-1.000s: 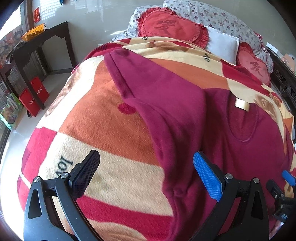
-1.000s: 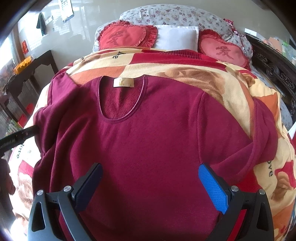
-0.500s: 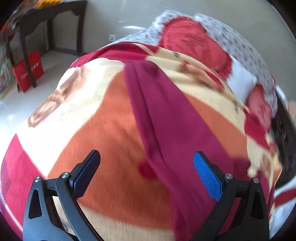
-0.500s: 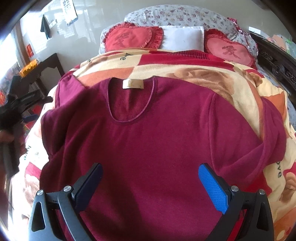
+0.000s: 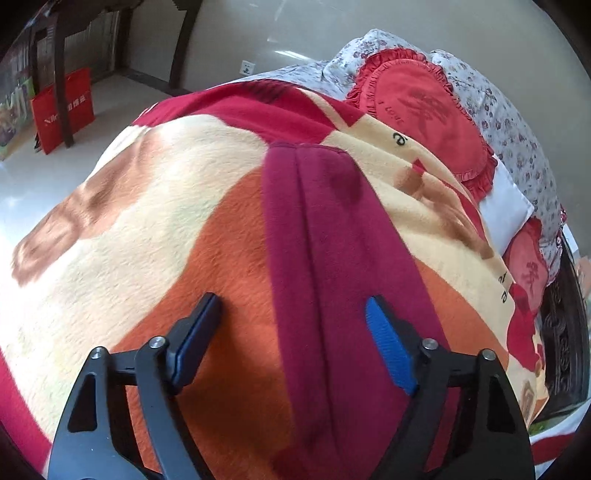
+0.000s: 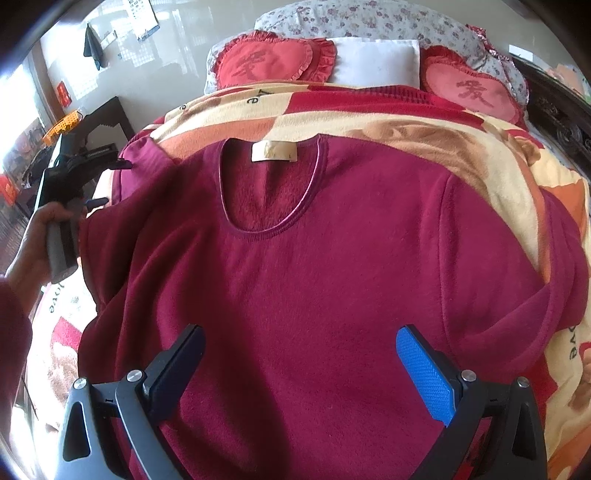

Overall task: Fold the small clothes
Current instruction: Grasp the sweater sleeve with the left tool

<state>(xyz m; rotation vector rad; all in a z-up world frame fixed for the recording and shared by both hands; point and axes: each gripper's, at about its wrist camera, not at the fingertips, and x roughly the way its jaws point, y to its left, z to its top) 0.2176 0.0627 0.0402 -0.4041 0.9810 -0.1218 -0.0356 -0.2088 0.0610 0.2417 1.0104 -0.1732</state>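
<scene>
A dark red fleece sweater point(image 6: 332, 266) lies flat, front up, on the patterned blanket point(image 6: 461, 147), its neck label toward the pillows. Its left sleeve point(image 5: 332, 240) stretches away toward the headboard in the left wrist view. My left gripper point(image 5: 293, 314) is open and hovers over that sleeve, the sleeve lying between its fingers. It also shows in the right wrist view point(image 6: 107, 182), held by a hand at the sweater's left edge. My right gripper point(image 6: 301, 343) is open and empty above the sweater's lower chest. The right sleeve point(image 6: 554, 295) is folded back on itself.
Two red heart cushions point(image 6: 269, 62) point(image 6: 476, 88) and a white pillow point(image 6: 376, 66) lie at the head of the bed. A dark wooden table point(image 5: 74, 22) and a red bag point(image 5: 62, 107) stand on the floor to the left. Carved dark bed frame point(image 6: 561, 125) runs at right.
My left gripper has moved up and forward along the left sleeve, toward its cuff, away from the sweater's hem. The right gripper has stayed nearly still over the sweater.
</scene>
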